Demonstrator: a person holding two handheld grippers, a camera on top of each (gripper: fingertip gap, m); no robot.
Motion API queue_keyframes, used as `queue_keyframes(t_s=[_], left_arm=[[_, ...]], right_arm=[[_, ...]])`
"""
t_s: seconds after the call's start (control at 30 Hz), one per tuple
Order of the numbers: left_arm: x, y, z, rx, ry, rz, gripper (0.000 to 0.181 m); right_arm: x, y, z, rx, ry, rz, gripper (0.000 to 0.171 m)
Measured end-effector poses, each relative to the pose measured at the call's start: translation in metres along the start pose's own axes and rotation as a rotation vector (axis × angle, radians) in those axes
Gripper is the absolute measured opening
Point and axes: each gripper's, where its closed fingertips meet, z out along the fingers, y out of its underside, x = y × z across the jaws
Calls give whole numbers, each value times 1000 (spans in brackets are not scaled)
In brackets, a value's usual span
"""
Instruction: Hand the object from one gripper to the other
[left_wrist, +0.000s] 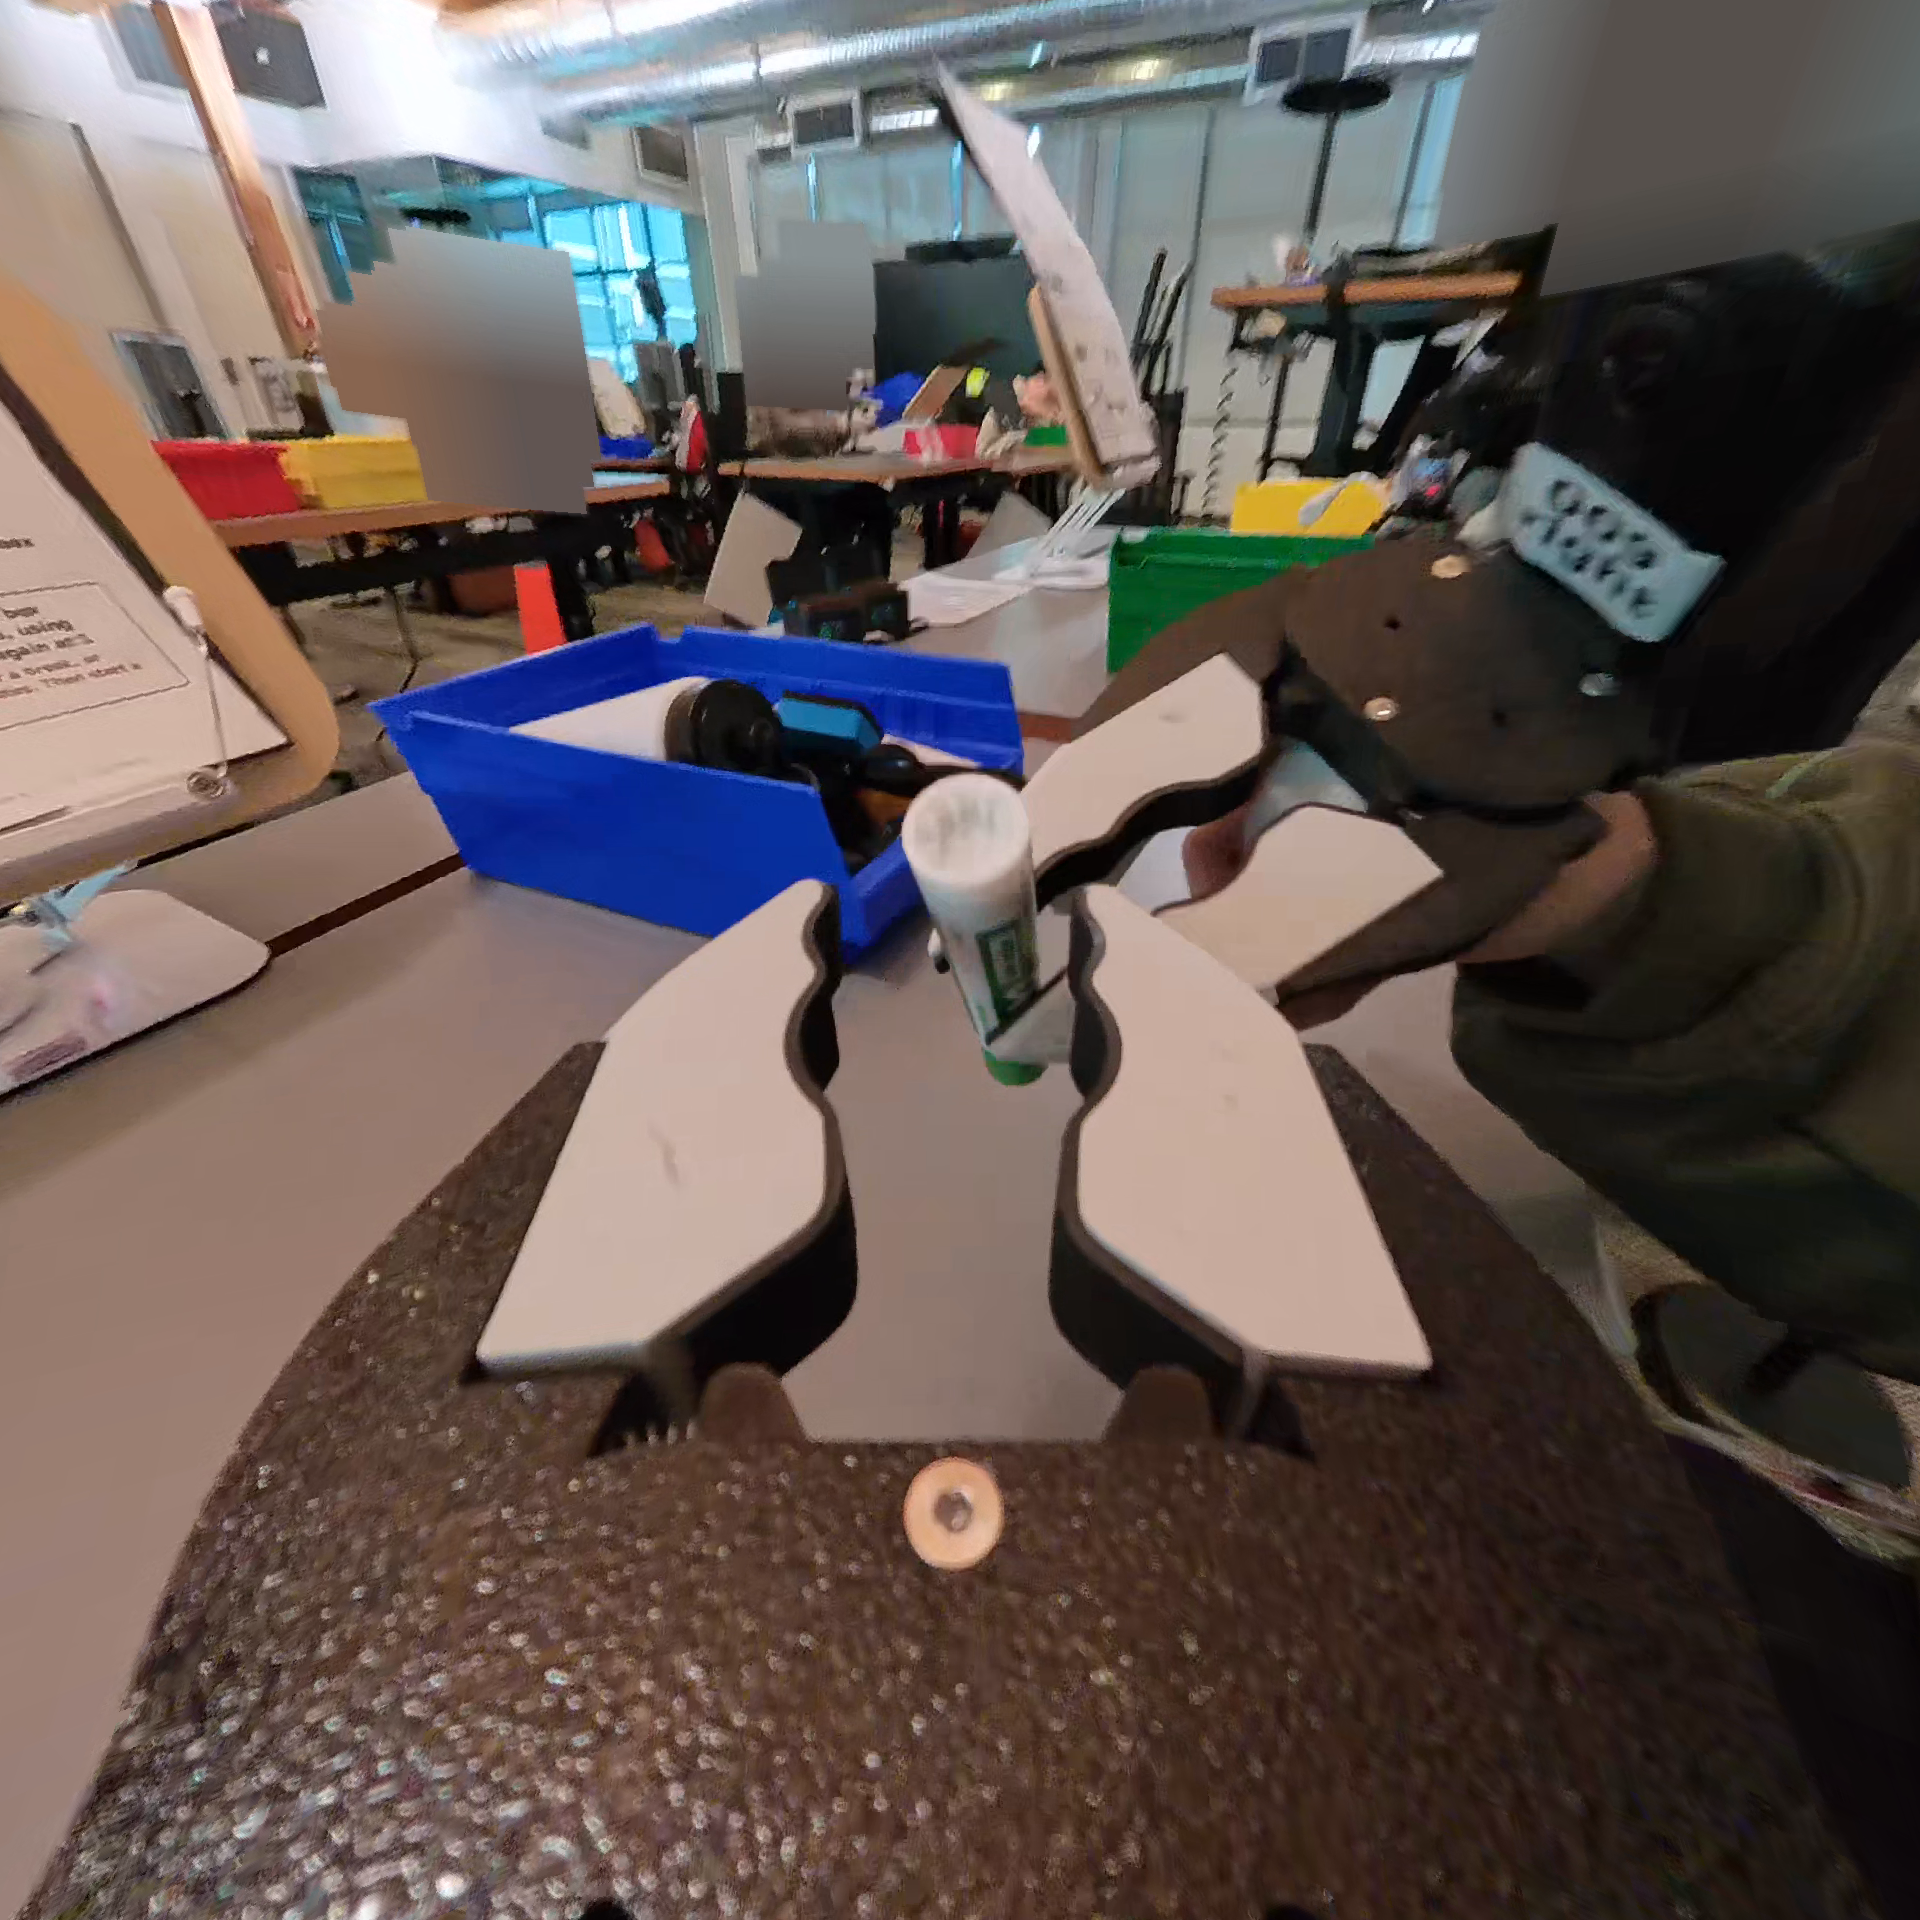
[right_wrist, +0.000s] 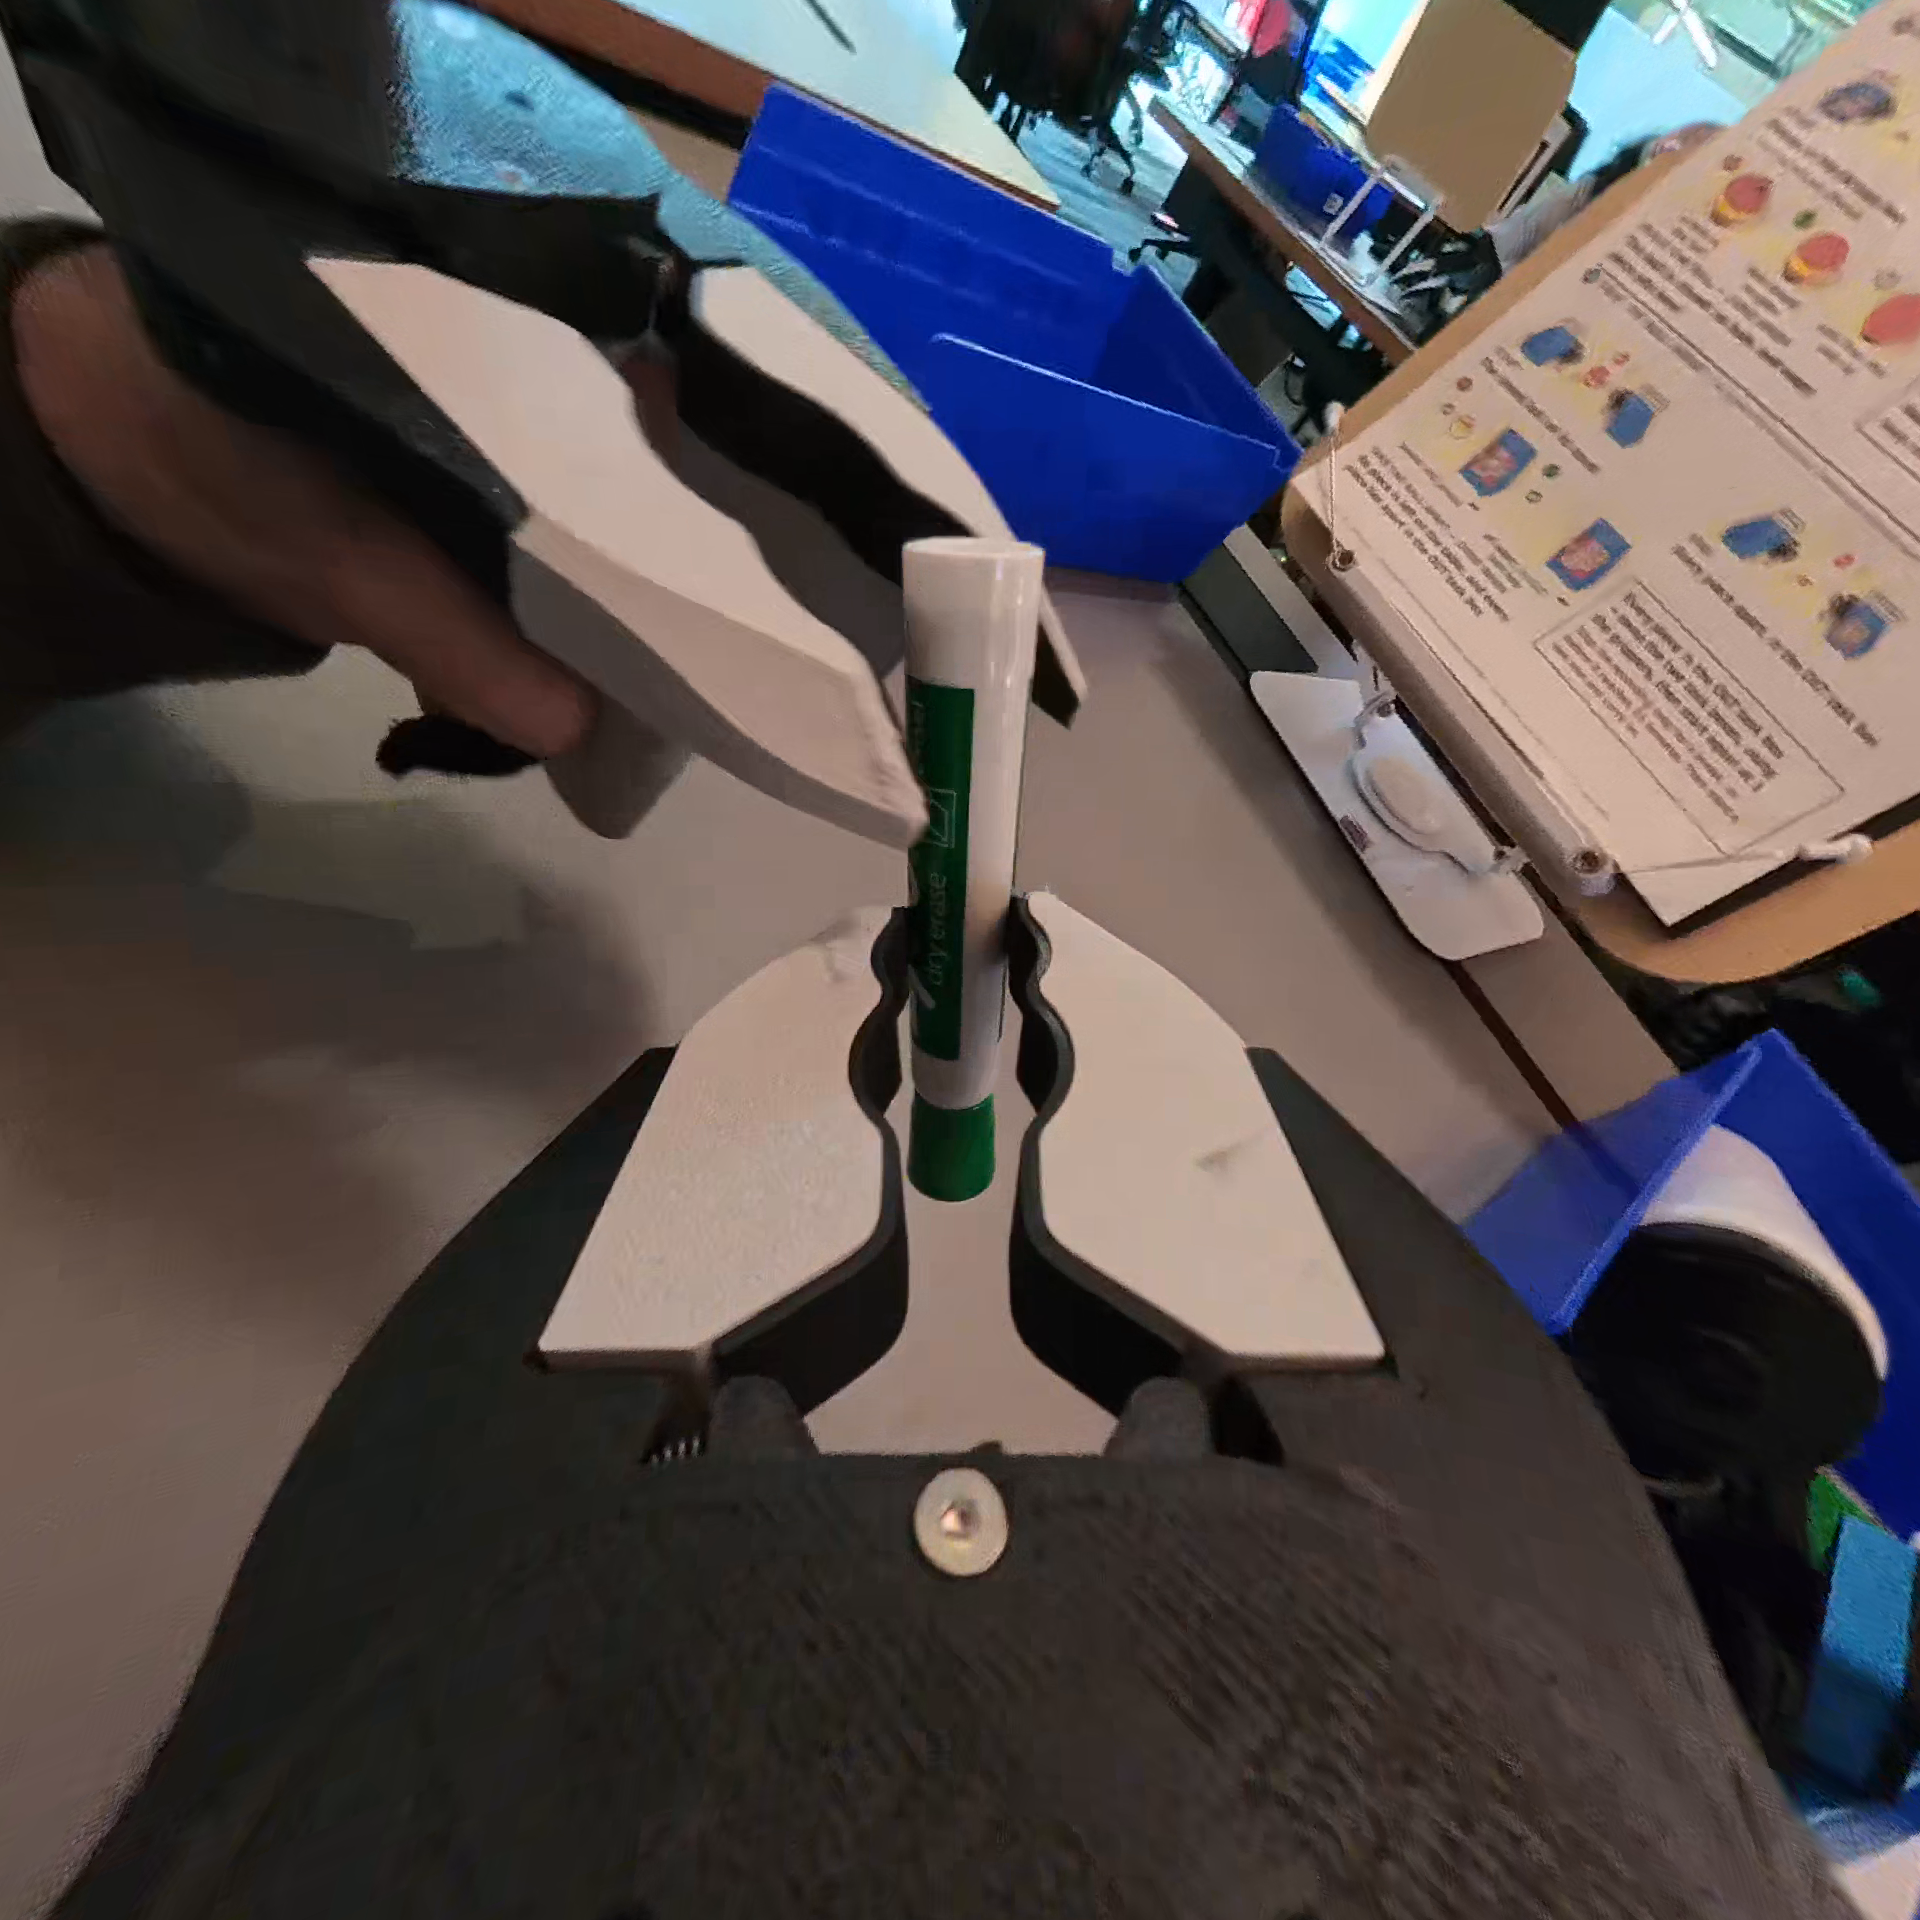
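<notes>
Right wrist view, right gripper (right_wrist: 956, 935) fingers clamped on white cylindrical dry-erase marker with green cap (right_wrist: 961, 831), left gripper (left_wrist: 951, 935) fingers spread around it, above grey bench (left_wrist: 312, 1091).

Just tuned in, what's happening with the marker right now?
A person is passing a green marker between two handheld grippers over a grey table. The right gripper is shut on the marker's lower barrel, holding it upright, cap end down. The left gripper is open, its fingers either side of the marker, not yet closed on it. A blue bin of parts sits just behind.
</notes>
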Motion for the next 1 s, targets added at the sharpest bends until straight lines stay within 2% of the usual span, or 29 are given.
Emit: queue_keyframes(t_s=[0.07, 0.13, 0.23, 0.3, 0.4, 0.5, 0.63, 0.77, 0.87, 1.0], left_arm=[[1, 4, 1, -38, -10, 31, 22], [2, 4, 2, -29, -7, 23, 20], [1, -3, 0, 47, 34, -85, 19], [-9, -16, -6, 179, 32, -250, 19], [-31, -33, -23, 425, 81, -598, 19], [-41, -36, -31, 561, 175, -829, 19], [-36, -45, -33, 712, 335, -1003, 19], [-19, -38, -15, 693, 411, -1073, 18], [-14, -36, -9, 713, 461, -1141, 19], [-9, -36, -7, 697, 467, -1122, 19]], right_arm=[[-2, 0, 4, -26, 22, -42, 19], [-1, 0, 4, -33, 34, -54, 18], [2, -7, 1, 62, 31, 16, 24], [13, -11, -5, 143, 70, 98, 29], [27, -15, -13, 286, 83, 244, 51], [36, -27, -24, 499, 66, 389, 56], [29, -41, -28, 681, -62, 523, 55], [25, -62, -35, 856, -99, 589, 46], [22, -61, -31, 834, -67, 546, 19], [23, -59, -34, 805, -70, 500, 18]])
